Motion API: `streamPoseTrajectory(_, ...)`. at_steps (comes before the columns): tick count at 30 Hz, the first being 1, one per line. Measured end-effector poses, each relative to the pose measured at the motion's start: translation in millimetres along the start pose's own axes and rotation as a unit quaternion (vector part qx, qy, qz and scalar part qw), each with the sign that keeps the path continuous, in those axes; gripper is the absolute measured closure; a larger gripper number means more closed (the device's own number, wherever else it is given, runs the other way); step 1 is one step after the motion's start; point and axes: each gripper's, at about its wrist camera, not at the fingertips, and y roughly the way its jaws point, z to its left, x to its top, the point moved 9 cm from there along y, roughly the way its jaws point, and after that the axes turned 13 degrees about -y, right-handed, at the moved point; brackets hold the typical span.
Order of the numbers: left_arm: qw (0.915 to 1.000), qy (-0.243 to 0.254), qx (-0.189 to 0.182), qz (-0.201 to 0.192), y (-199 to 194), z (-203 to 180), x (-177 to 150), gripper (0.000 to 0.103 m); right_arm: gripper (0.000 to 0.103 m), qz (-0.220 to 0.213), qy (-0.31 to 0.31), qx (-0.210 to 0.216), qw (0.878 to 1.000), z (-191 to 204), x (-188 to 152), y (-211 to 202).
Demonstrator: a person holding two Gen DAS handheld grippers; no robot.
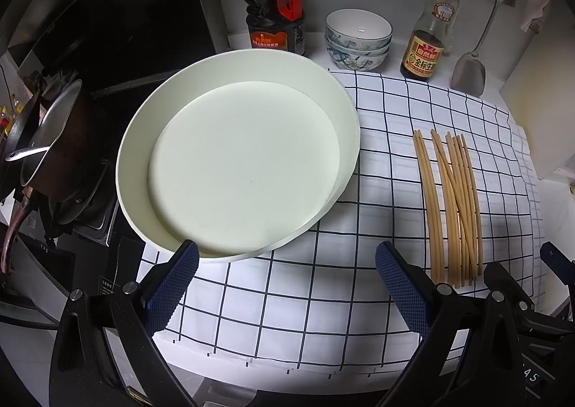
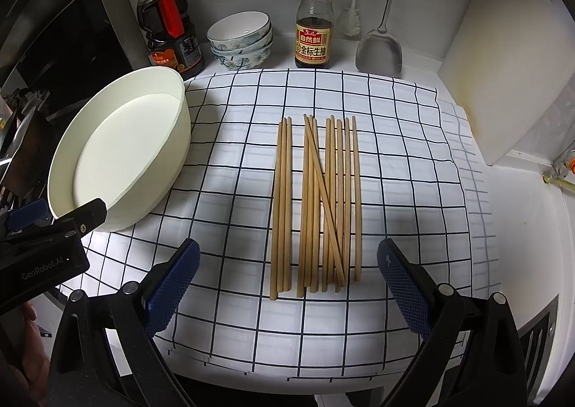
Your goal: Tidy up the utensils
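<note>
A kitchen worktop (image 2: 532,227) carries a checked cloth (image 2: 233,170). On it sit a white round tub (image 1: 237,170) and, to its right, wooden chopsticks (image 2: 316,206) lying loose. Only the left view shows what looks like a dark pan (image 1: 54,141). Left tongs (image 1: 287,285) and right tongs (image 2: 287,277) both gape, empty.

Cloth (image 2: 395,141) white, dark grid; chopsticks (image 2: 316,206) tan; tub (image 1: 345,112) cream; jaws' pads blue.
</note>
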Motion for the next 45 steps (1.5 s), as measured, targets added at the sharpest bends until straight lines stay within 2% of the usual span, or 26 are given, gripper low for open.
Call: streamPoseTrajectory(45,1.0,0.0,0.001,-0.002,-0.4,-1.9,1.5,0.006,0.009,-0.003,0.002,0.0,1.0,-0.3,-1.6,-5.4)
